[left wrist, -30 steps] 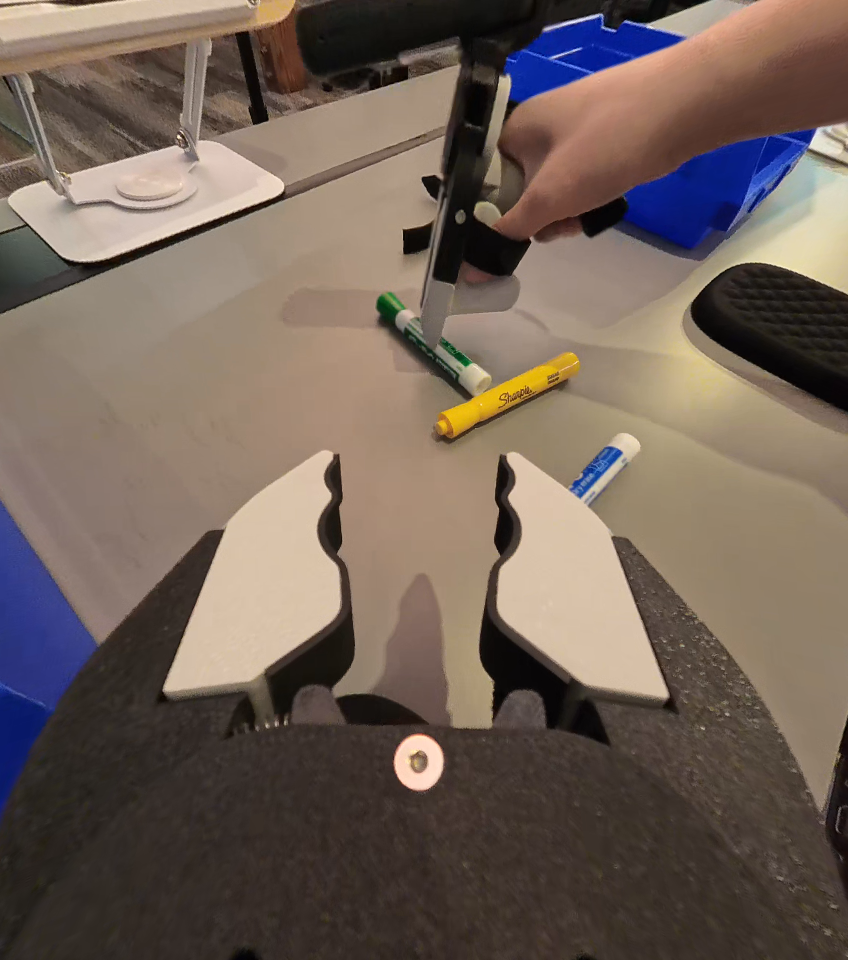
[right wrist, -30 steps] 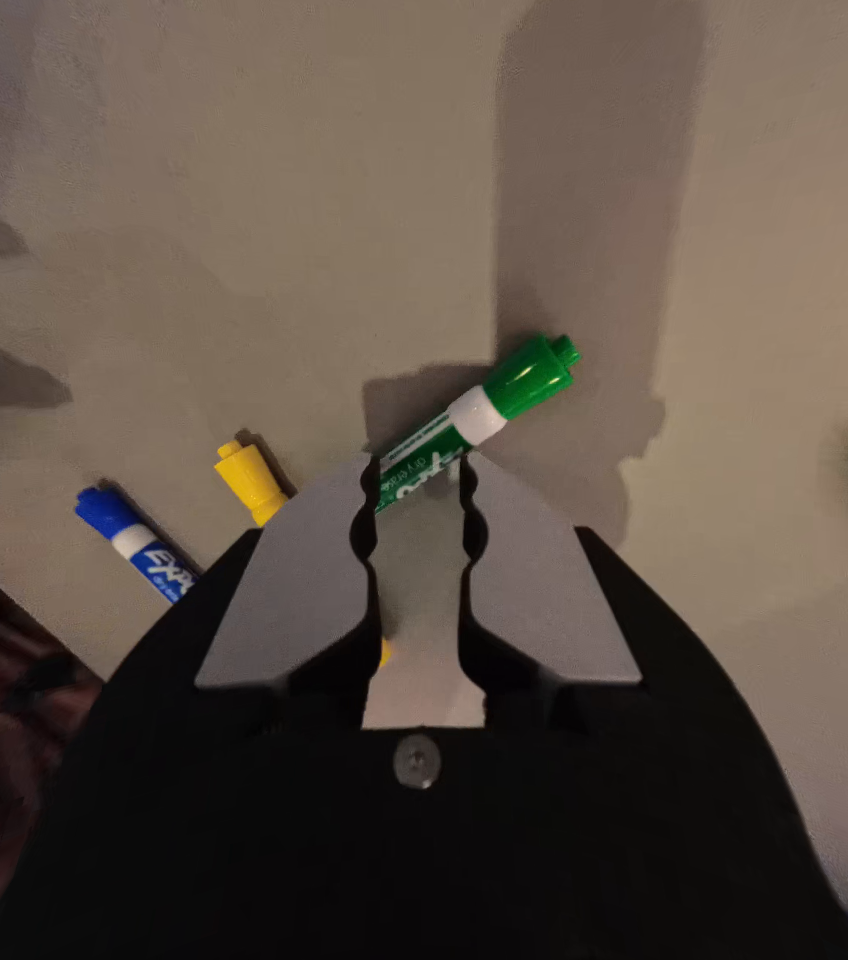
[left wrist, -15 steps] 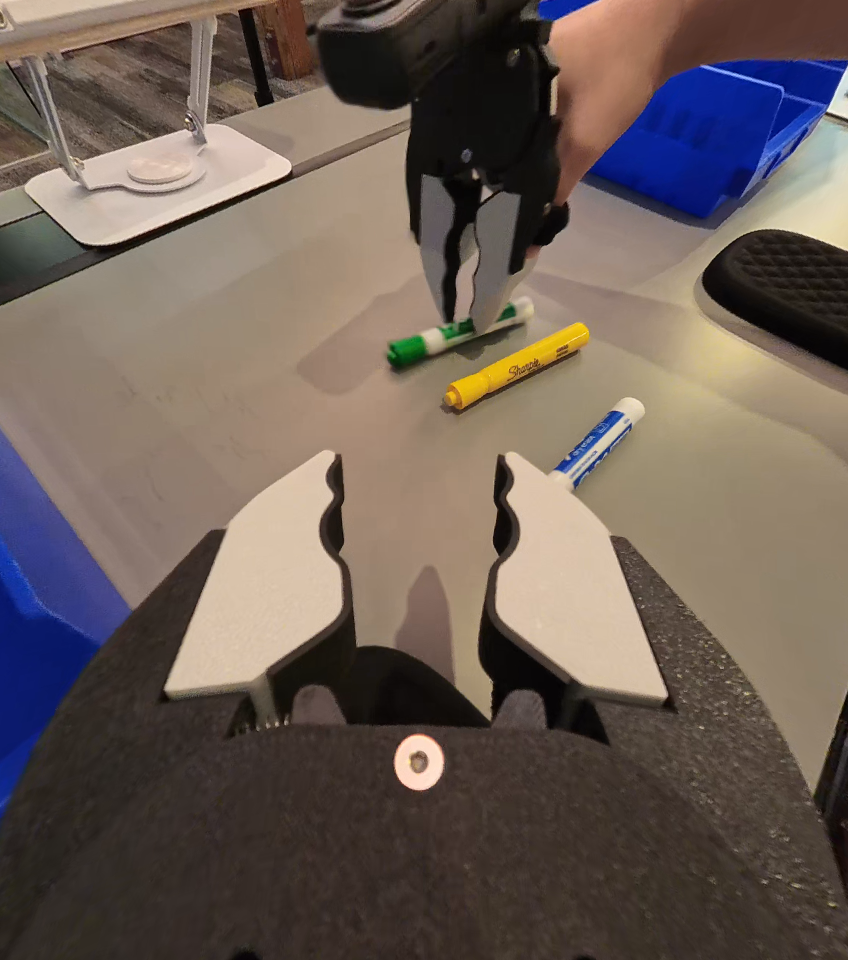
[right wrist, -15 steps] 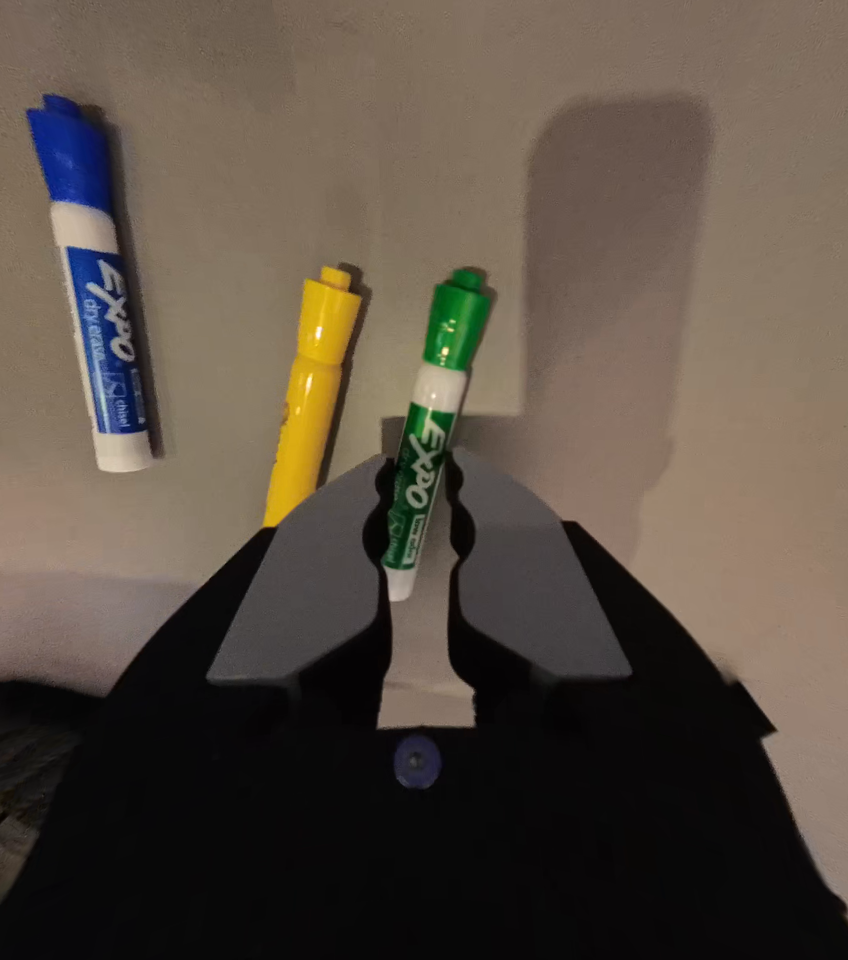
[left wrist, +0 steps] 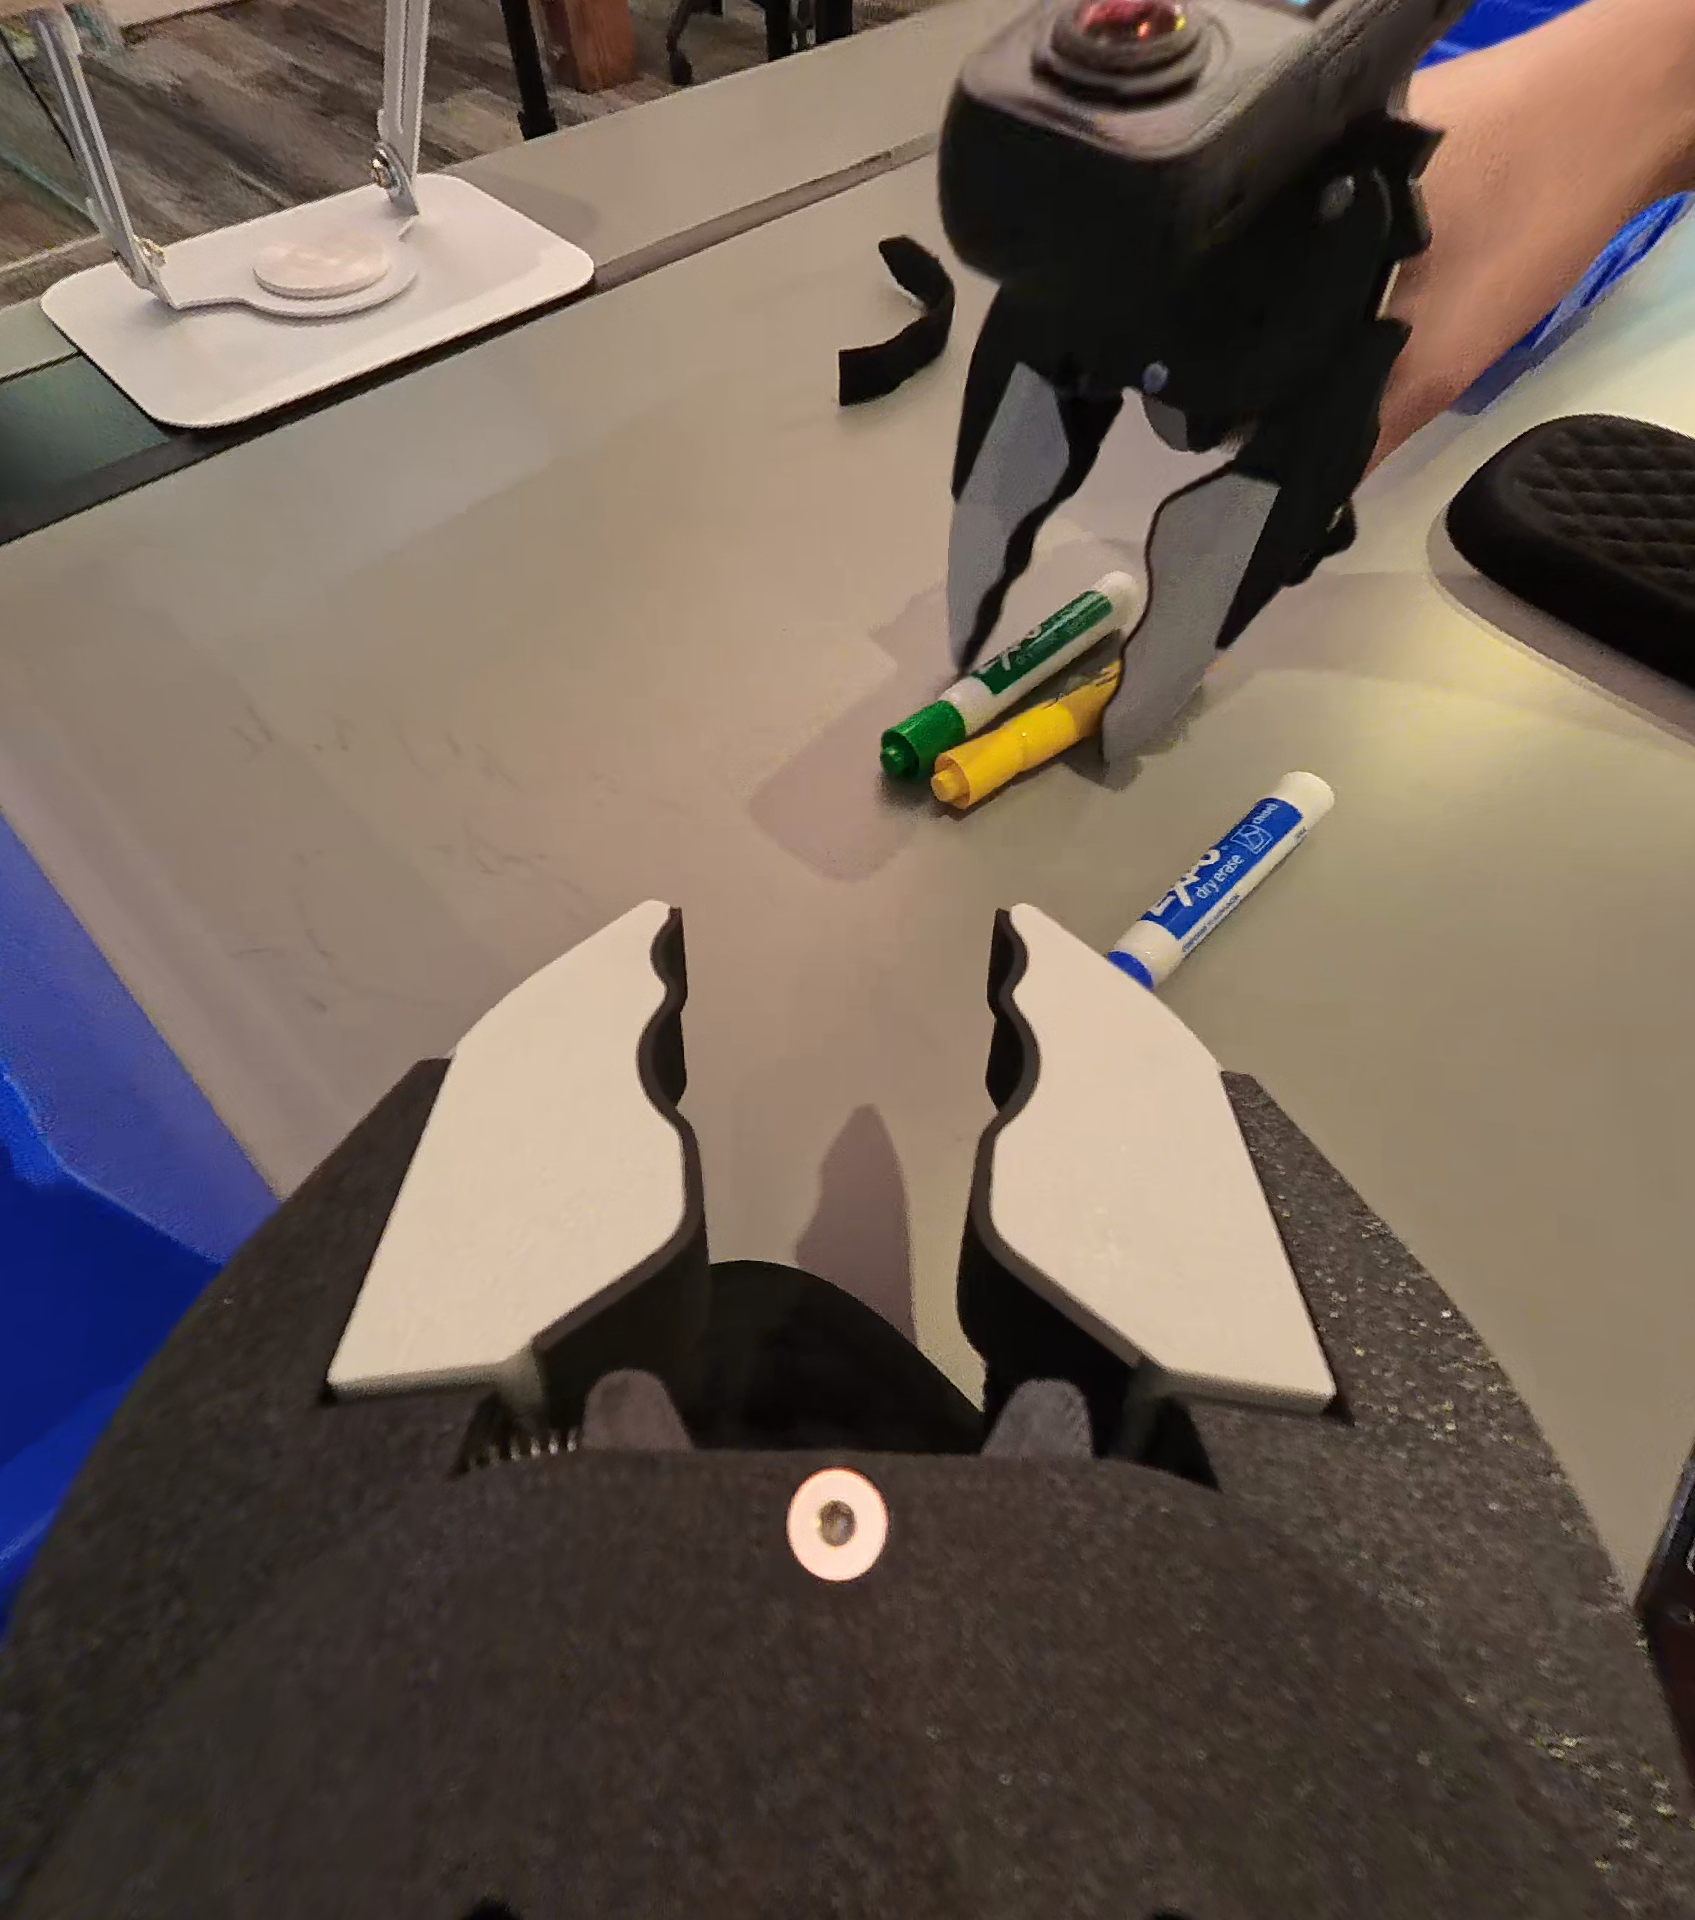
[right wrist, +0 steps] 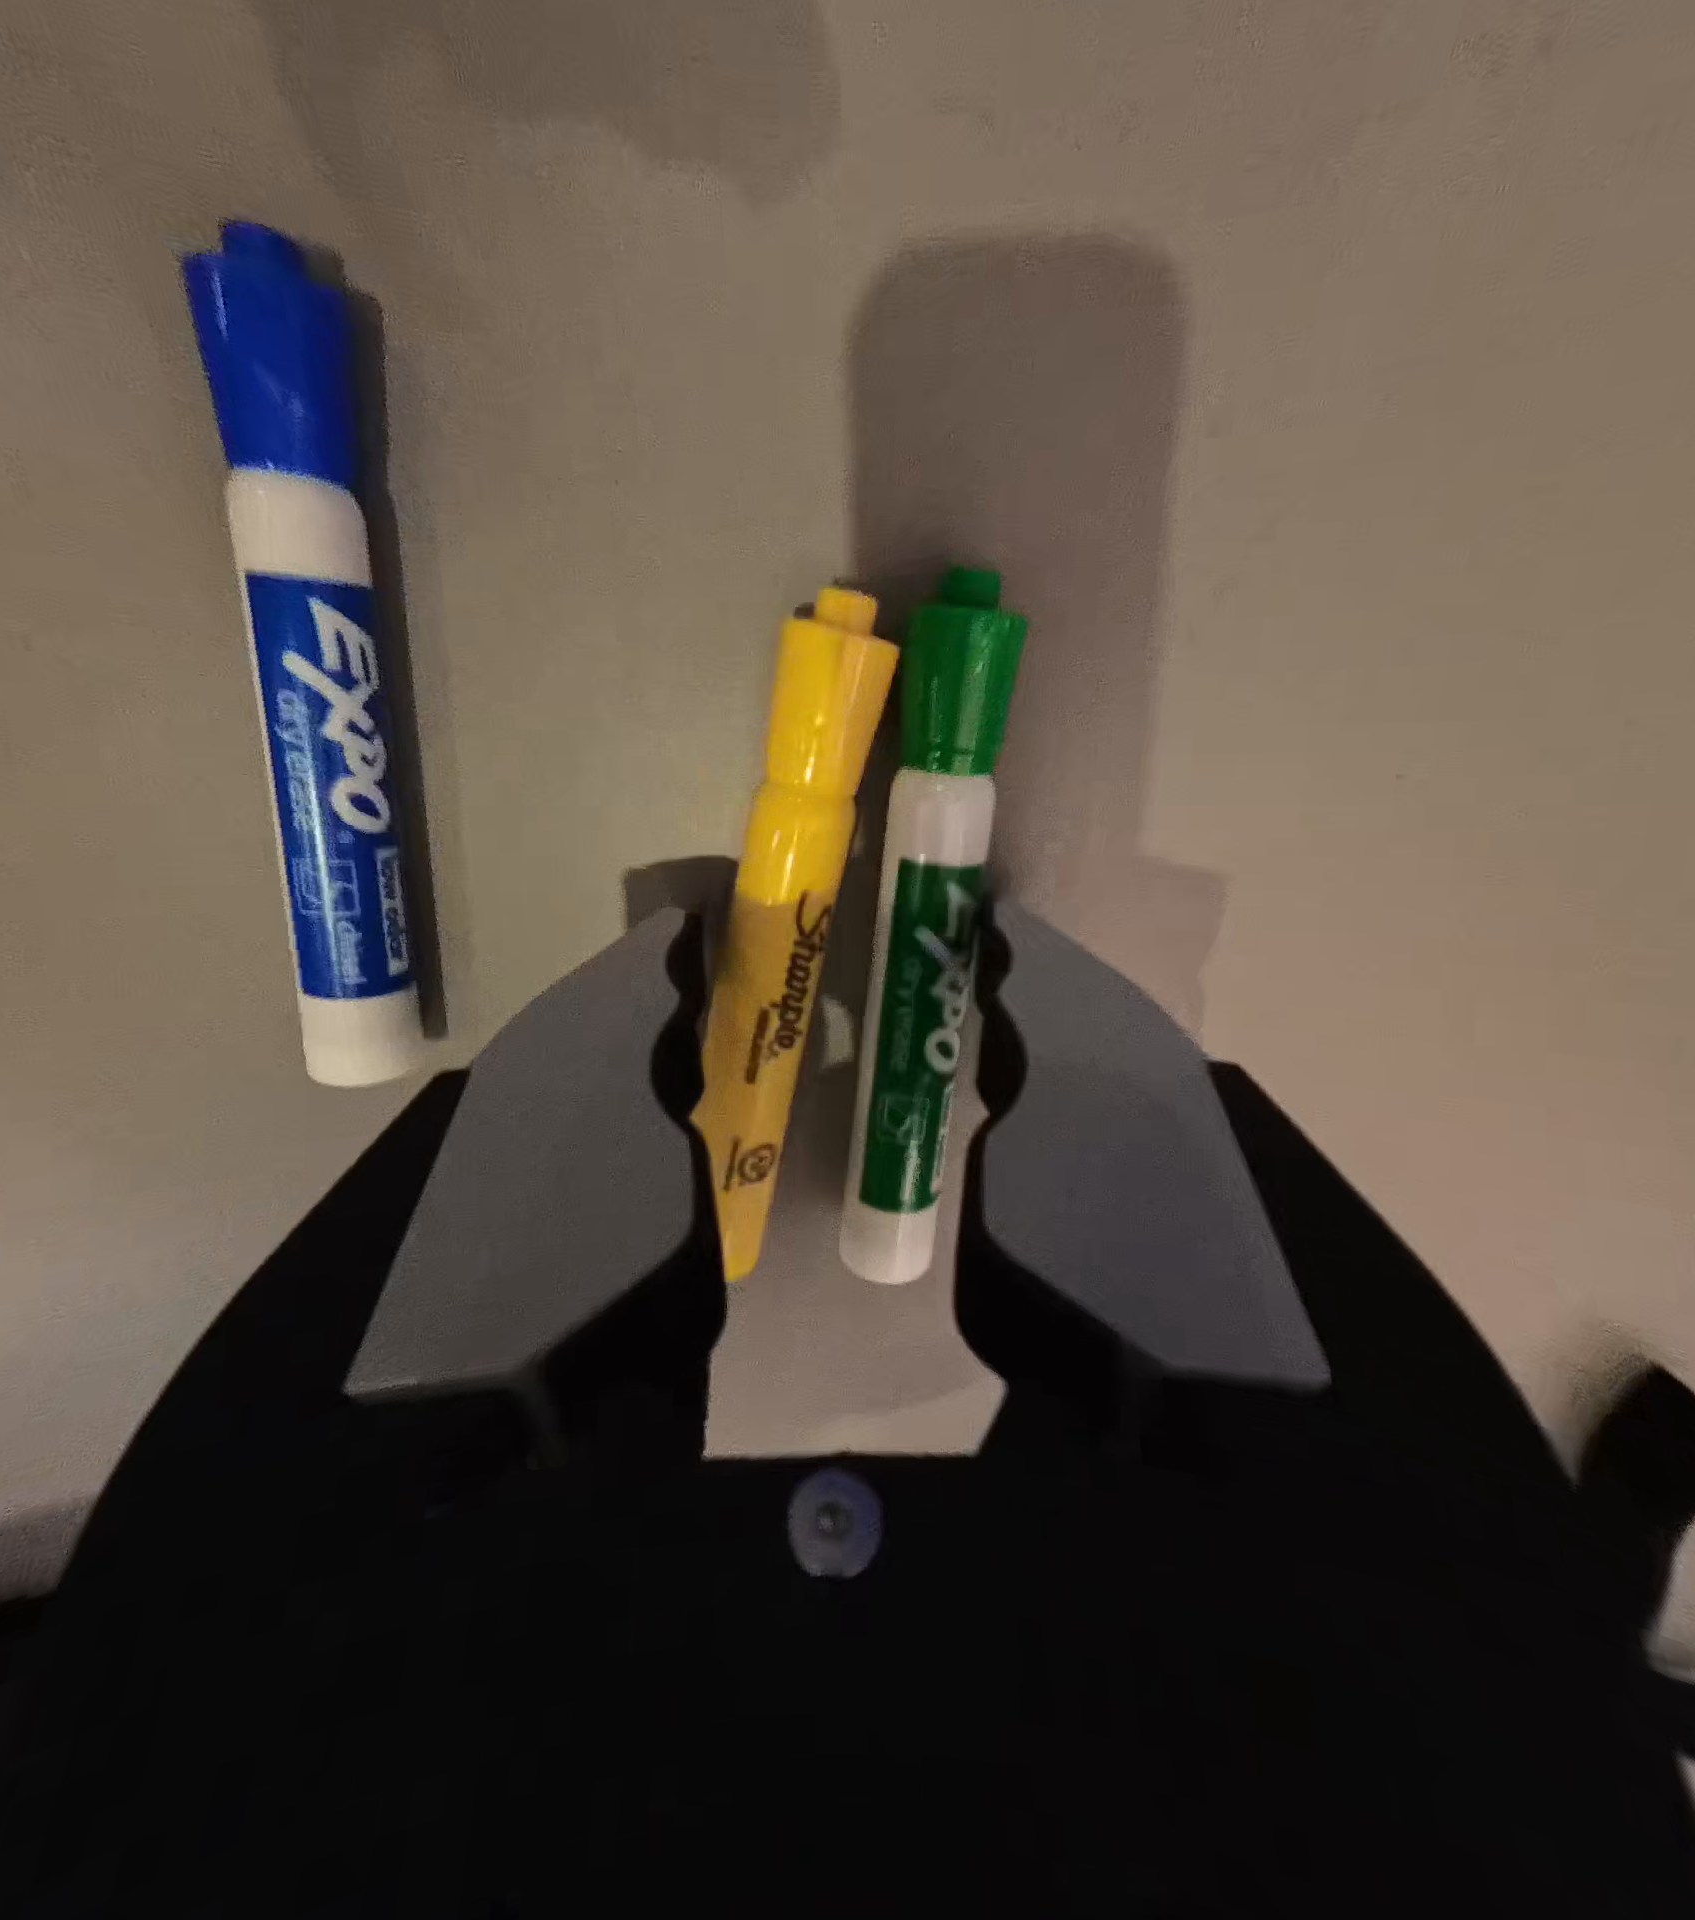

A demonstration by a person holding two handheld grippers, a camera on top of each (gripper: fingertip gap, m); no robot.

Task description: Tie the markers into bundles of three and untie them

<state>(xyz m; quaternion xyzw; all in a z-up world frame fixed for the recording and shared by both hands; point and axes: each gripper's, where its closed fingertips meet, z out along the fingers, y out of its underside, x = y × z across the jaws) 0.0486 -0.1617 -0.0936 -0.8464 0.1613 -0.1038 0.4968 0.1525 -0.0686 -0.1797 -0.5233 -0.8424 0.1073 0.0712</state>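
Three markers lie on the grey table (left wrist: 510,675). The green marker (left wrist: 1014,665) and the yellow marker (left wrist: 1019,743) lie side by side. My right gripper (left wrist: 1040,696) is open, points down and straddles both, one finger on each side; in the right wrist view both the green marker (right wrist: 931,935) and the yellow marker (right wrist: 791,914) sit between its fingers (right wrist: 838,920). The blue marker (left wrist: 1222,878) lies apart, nearer me; it also shows in the right wrist view (right wrist: 313,665). My left gripper (left wrist: 835,925) is open and empty, hovering short of the markers. A black strap (left wrist: 900,327) lies beyond.
A blue bin (left wrist: 12,1091) stands at my left. A black padded rest (left wrist: 1653,561) lies at the right. A white stand base (left wrist: 323,281) sits at the far left edge. A second blue bin (left wrist: 1591,291) shows behind the person's hand. The tips of one gripper are about 15 cm away from the tips of the other.
My right gripper turned the green marker parallel to the yellow one, opened wider, and now spans both. The two markers now lie together. My left gripper stayed open and barely moved.
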